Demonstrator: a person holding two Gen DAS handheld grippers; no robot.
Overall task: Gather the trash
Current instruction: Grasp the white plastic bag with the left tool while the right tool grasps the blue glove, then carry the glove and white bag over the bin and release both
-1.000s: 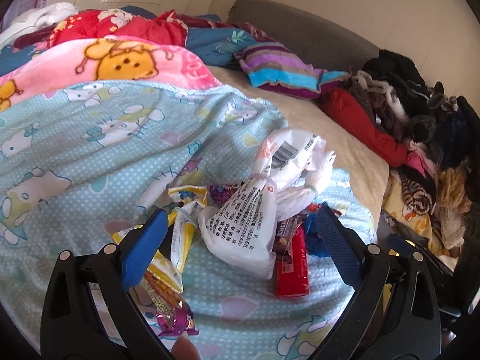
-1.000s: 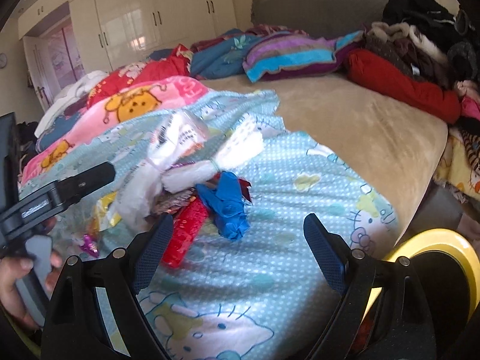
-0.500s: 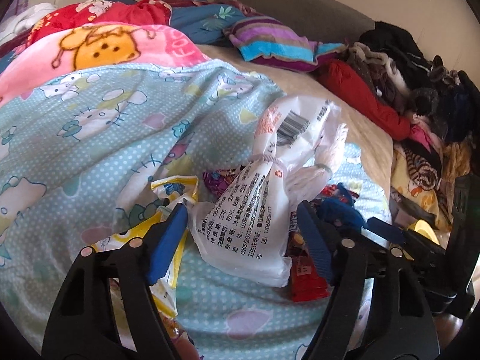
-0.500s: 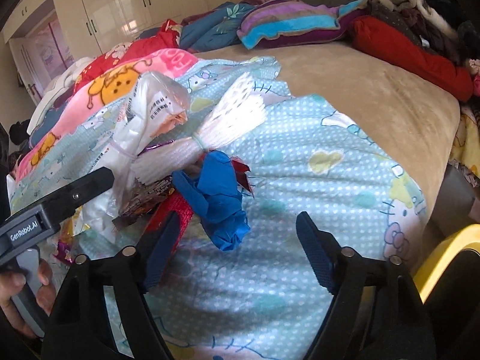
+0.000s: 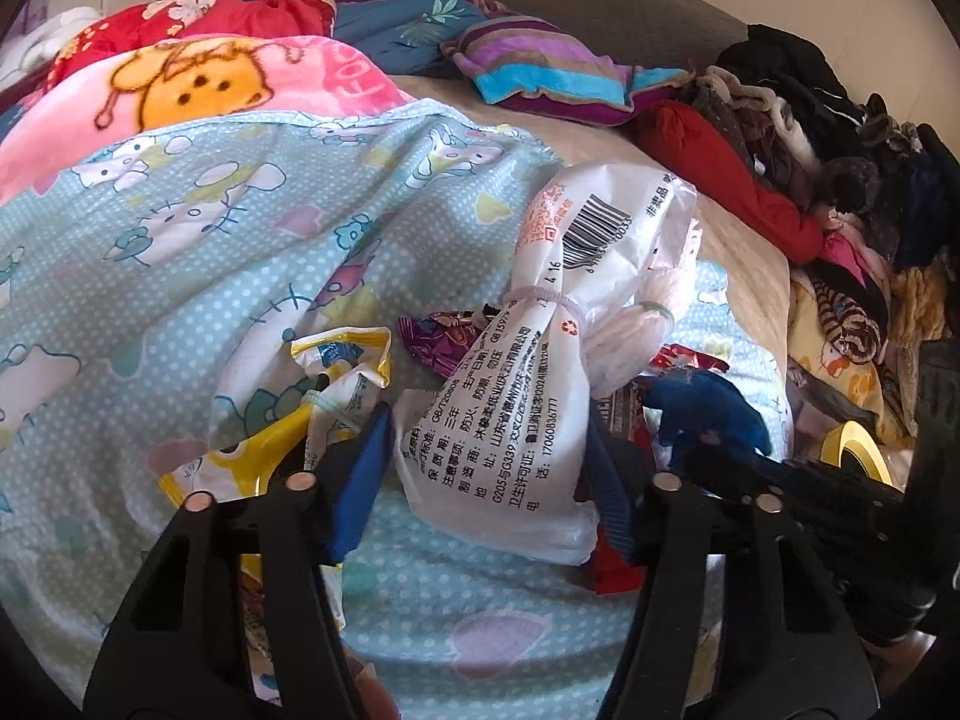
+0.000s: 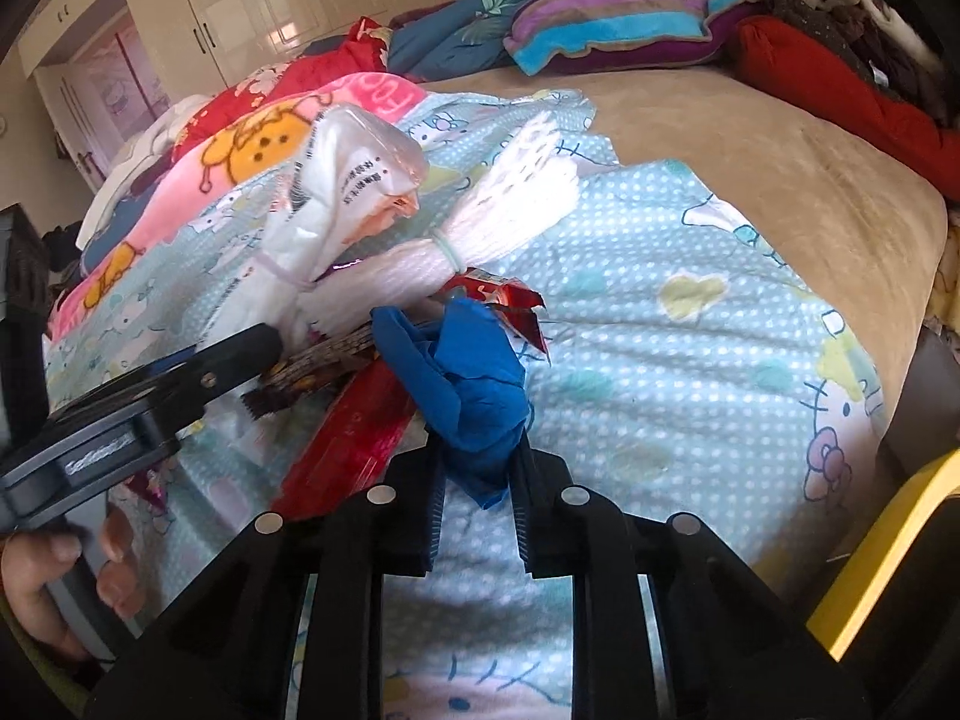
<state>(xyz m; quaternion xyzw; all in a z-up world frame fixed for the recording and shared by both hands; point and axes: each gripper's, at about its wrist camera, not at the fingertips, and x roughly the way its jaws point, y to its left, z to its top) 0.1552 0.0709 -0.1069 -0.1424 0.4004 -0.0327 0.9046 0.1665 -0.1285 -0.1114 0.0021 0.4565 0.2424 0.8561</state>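
Two grippers have just been closing on trash at frame centre: the left gripper [image 5: 486,468] squeezes a white plastic bag [image 5: 528,414] with a barcode and Chinese print. The right gripper [image 6: 477,480] pinches a crumpled blue glove [image 6: 471,384]. Half of a red wrapper [image 6: 354,438] hides underneath, its writing too blurry to read.

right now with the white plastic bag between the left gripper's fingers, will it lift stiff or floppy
Probably floppy: the white plastic bag is thin, wrinkled film, cinched at the middle by a band, so its ends should sag. It looks light for its size, puffed rather than packed. The left gripper has just been closing around it; the glossy film might slip, so a firm pinch seems wise.
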